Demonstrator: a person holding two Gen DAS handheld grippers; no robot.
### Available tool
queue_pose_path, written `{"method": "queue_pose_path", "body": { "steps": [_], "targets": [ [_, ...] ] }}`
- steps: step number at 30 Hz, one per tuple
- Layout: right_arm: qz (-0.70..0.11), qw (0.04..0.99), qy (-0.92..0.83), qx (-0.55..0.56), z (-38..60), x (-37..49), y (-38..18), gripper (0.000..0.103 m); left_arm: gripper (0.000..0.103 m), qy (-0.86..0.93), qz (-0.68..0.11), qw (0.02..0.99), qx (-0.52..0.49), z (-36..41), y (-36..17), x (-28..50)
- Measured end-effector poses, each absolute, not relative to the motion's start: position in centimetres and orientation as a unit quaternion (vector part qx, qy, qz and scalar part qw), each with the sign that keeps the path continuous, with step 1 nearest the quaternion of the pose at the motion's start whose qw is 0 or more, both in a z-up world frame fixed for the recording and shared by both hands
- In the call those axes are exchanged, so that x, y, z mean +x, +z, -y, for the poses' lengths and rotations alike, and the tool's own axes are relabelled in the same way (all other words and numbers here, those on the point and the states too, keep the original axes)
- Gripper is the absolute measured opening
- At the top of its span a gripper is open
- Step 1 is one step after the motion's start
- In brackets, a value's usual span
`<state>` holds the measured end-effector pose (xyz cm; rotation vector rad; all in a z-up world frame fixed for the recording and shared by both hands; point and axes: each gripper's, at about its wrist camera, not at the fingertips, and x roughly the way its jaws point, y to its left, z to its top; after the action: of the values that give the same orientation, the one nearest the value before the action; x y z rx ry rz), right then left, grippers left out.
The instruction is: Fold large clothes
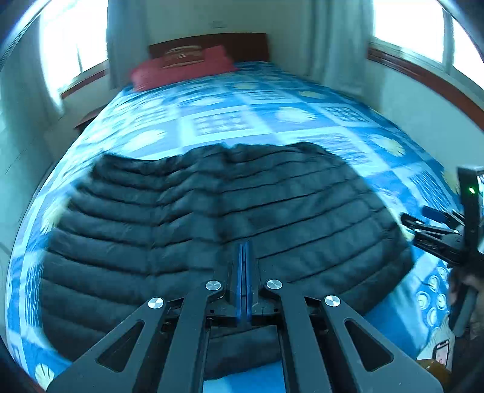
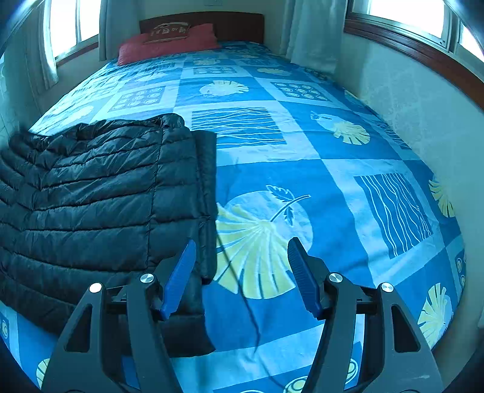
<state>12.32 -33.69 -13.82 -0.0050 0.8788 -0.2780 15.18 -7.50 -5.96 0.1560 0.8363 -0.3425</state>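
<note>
A black quilted puffer jacket (image 1: 211, 217) lies flat on the blue patterned bedspread (image 1: 242, 121), with its folded edge (image 2: 205, 196) towards the right. My left gripper (image 1: 245, 251) hovers over the jacket's near middle, its blue pads pressed together with nothing visible between them; this view is blurred. My right gripper (image 2: 241, 241) stands open above the bare bedspread (image 2: 302, 151) just right of the jacket (image 2: 90, 187), nothing between its fingers. Its left fingertip (image 2: 189, 248) overlaps the jacket's edge in the picture. The right gripper (image 1: 423, 223) also shows at the right edge of the left wrist view.
A red pillow (image 2: 169, 42) rests against the dark headboard (image 2: 239, 27) at the far end. A wall (image 2: 408, 99) runs along the bed's right side, with windows and curtains (image 2: 314, 33) above. A thin dark cord (image 2: 248, 302) crosses the bedspread near the right gripper.
</note>
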Motion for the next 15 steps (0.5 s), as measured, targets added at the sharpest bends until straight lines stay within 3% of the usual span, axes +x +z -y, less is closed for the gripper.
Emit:
{"method": "queue_pose_path", "body": {
  "steps": [4, 5, 7, 8, 9, 15],
  "targets": [
    [-0.428, 0.893, -0.138, -0.009, 33.6, 12.3, -14.0, 0.063, 0.002, -0.124, -0.415, 0.901, 0.025, 1.7, -6.4, 16.3],
    [-0.429, 0.892, -0.140, -0.009, 33.6, 12.3, -14.1, 0.063, 0.006, -0.114, -0.417, 0.901, 0.015, 0.6, -6.5, 16.6],
    [-0.431, 0.891, -0.144, -0.010, 33.6, 12.3, -14.2, 0.063, 0.035, -0.088, -0.419, 0.904, -0.011, -2.3, -6.7, 17.2],
    [-0.431, 0.890, -0.145, -0.009, 33.6, 12.3, -14.3, 0.063, 0.055, -0.069, -0.415, 0.907, -0.029, -4.4, -6.9, 17.5],
    [-0.432, 0.890, -0.147, -0.009, 33.7, 12.4, -14.4, 0.063, 0.063, -0.054, -0.412, 0.909, -0.043, -6.0, -6.9, 17.7],
    [-0.437, 0.886, -0.156, -0.015, 33.6, 13.0, -14.8, 0.063, 0.071, -0.038, -0.416, 0.895, -0.155, -13.8, -8.7, 20.4]
  ]
}}
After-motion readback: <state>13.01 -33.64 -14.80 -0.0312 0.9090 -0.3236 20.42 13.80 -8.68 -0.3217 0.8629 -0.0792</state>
